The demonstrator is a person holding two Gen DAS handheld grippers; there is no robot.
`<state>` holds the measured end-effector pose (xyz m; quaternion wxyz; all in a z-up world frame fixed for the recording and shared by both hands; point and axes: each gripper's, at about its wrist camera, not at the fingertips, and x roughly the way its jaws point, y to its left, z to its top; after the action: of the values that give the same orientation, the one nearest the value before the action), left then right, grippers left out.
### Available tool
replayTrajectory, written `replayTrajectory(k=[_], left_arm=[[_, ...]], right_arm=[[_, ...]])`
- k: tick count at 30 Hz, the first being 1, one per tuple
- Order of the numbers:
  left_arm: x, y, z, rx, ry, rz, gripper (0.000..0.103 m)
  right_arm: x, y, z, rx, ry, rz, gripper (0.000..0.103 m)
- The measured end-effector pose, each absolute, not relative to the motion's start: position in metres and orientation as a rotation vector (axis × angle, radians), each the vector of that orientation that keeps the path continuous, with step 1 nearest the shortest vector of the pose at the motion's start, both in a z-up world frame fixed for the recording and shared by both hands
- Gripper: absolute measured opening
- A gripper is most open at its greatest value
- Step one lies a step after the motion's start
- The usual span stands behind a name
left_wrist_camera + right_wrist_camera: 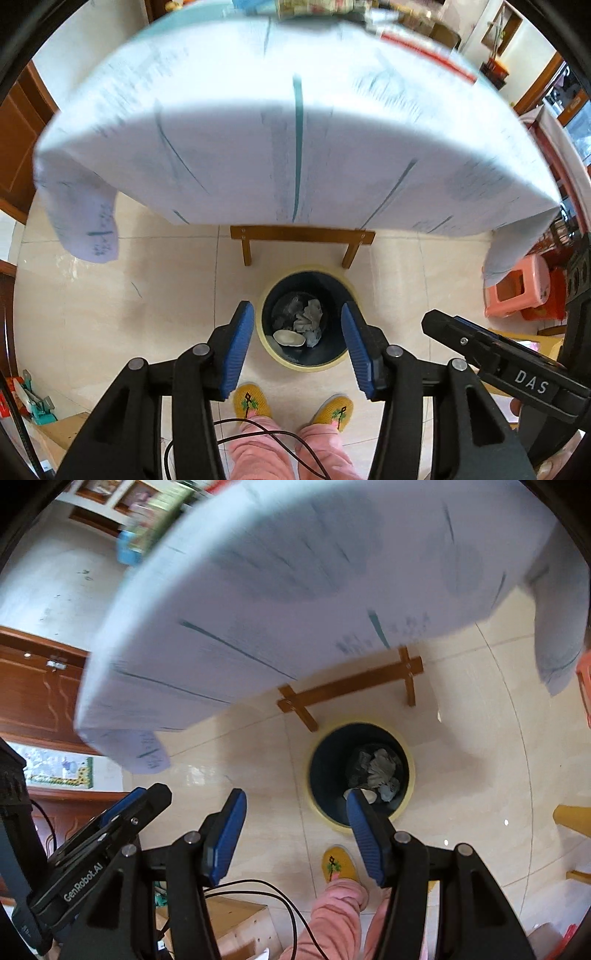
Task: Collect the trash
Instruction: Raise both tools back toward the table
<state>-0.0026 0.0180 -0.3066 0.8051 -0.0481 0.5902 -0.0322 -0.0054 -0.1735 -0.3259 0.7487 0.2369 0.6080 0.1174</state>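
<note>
1. Surface (pixel 229 122) draped in a pale cloth with thin teal lines, blurred, filling the upper half of both views.
2. Wooden stool (pixel 301 236) tucked under the surface's near edge, on beige floor tiles (pixel 110 306).
3. Pink plastic stool (pixel 517 291) below the cloth's right corner.
4. Yellow knitted slippers (pixel 253 400) and pink trouser legs (pixel 258 450) at the bottom.
5. Black cable (pixel 258 886) looping across.
6. Brown wooden cabinet (pixel 33 690) at left.
7. Cardboard box (pixel 236 923) low down.

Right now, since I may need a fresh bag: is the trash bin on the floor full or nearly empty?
Nearly empty. The trash bin stands upright, with only crumpled paper and a pale shell-like scrap at its bottom.
</note>
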Motion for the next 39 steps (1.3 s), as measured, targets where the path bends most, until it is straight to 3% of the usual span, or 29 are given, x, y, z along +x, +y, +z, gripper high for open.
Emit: replayTrajectory(k=[11, 24, 33, 36, 39], left_arm=[[-0.037, 0.019, -0.182, -0.091, 1.144, -0.076, 0.052], [-0.046, 0.017, -0.058, -0.044, 0.954, -0.054, 0.057], [-0.031, 0.019, -0.03, 0.041, 0.887, -0.082, 0.063], [-0.014, 0.02, -0.033, 0.088, 0.877, -0.095, 0.064], [0.011, 0.024, -0.041, 0.117, 0.881, -0.111, 0.064]], right_arm=[[-0.027, -0.18, -0.209, 0.452, 1.215, 0.361, 0.057], [-0.026, -0.191, -0.095, 0.297, 0.956, 0.478, 0.057], [0.008, -0.185, -0.067, 0.244, 0.866, 0.509, 0.057], [0.027, -0.177, -0.069, 0.195, 0.861, 0.488, 0.041], [0.049, -0.169, -0.074, 0.166, 0.868, 0.477, 0.039]])
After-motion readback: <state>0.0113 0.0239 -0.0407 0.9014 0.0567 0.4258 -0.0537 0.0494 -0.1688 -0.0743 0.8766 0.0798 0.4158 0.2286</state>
